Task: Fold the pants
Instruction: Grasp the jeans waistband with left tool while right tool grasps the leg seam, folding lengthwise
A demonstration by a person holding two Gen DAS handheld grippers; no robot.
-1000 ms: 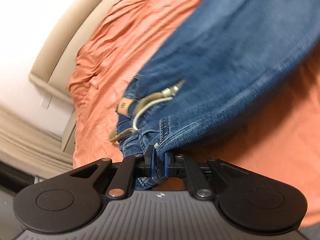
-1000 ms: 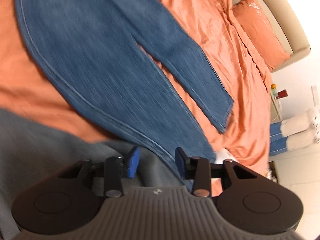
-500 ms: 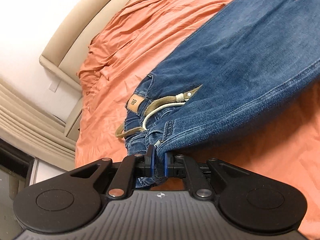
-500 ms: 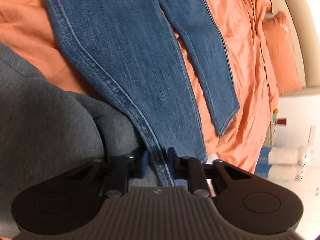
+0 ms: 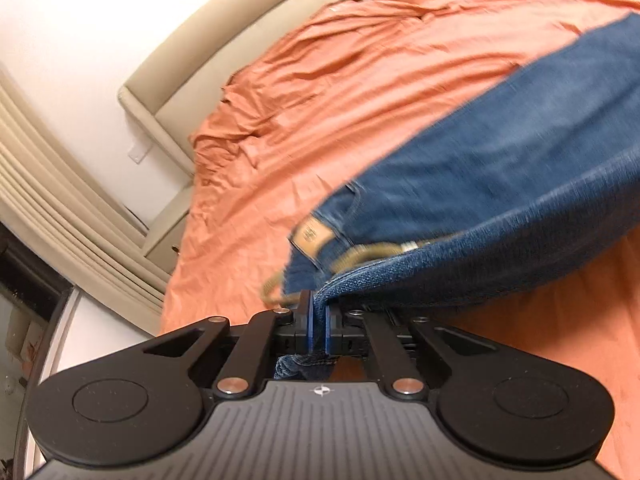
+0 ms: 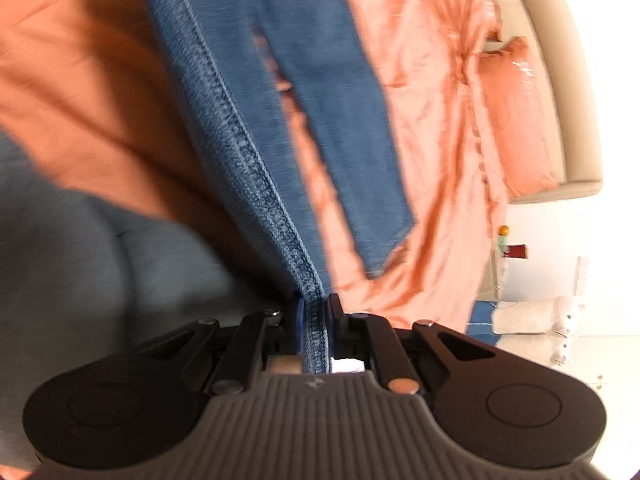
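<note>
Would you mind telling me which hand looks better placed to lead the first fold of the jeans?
Probably left: the left gripper is shut on the jeans at the waistband; the right gripper pinches a side seam.

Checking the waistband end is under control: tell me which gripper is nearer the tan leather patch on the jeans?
Left. The left gripper clamps the jeans close beside the leather patch. The right gripper pinches a leg seam; no patch shows there.

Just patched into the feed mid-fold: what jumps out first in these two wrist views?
The blue jeans dominate, stretched over an orange bedsheet. The left hand-held gripper is clamped on the waistband end, near the tan belt. The right hand-held gripper has just been closing and now pinches a leg's side seam; an orange pillow lies by the beige headboard.
</note>
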